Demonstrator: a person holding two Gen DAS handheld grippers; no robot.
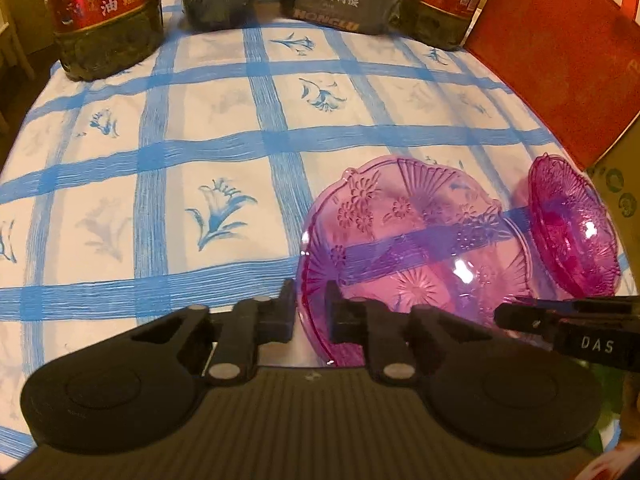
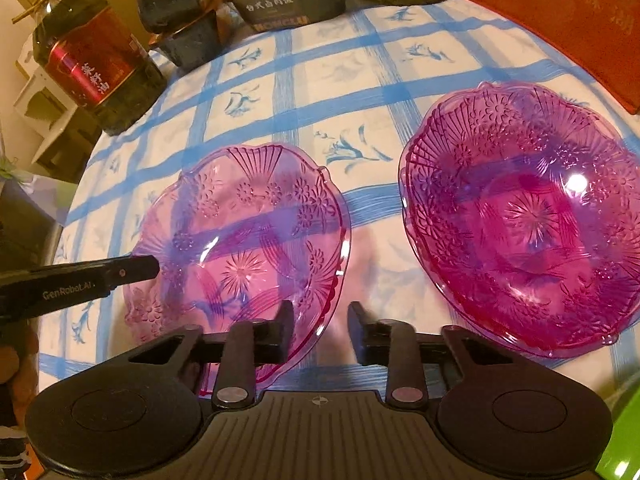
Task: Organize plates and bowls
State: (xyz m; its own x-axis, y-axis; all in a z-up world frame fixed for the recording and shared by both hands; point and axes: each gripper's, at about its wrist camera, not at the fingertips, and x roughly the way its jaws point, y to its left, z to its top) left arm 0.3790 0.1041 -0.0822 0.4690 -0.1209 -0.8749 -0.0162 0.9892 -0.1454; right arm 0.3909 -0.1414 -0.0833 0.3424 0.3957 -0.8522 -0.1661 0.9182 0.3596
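My left gripper [image 1: 310,304] is nipped shut on the near left rim of the lighter pink glass plate [image 1: 416,248], one finger outside the scalloped edge, the other inside it. My right gripper [image 2: 320,330] sits at the near right edge of that same plate [image 2: 244,248]; its left finger [image 2: 280,334] lies over the rim, its right finger [image 2: 368,338] is off the glass above bare cloth, and the jaws are drawn in narrow. Whether the pads truly pinch the rim there I cannot tell, since the glass is see-through and the finger covers the edge.

In the right wrist view, my left gripper's fingers [image 2: 128,270] reach in from the left and meet the plate's far-left side. In the left wrist view, my right gripper [image 1: 516,316] comes in from the right.

The plate rests on the blue-checked tablecloth [image 1: 180,128]. Just beside it to the right, apart from it, stands a deeper, darker pink glass bowl [image 2: 524,220], which looks like more than one nested together.

At the far edge stand a cooking-oil bottle with a red label [image 1: 104,12], dark food packages [image 1: 344,4] and a red bag [image 1: 560,52].
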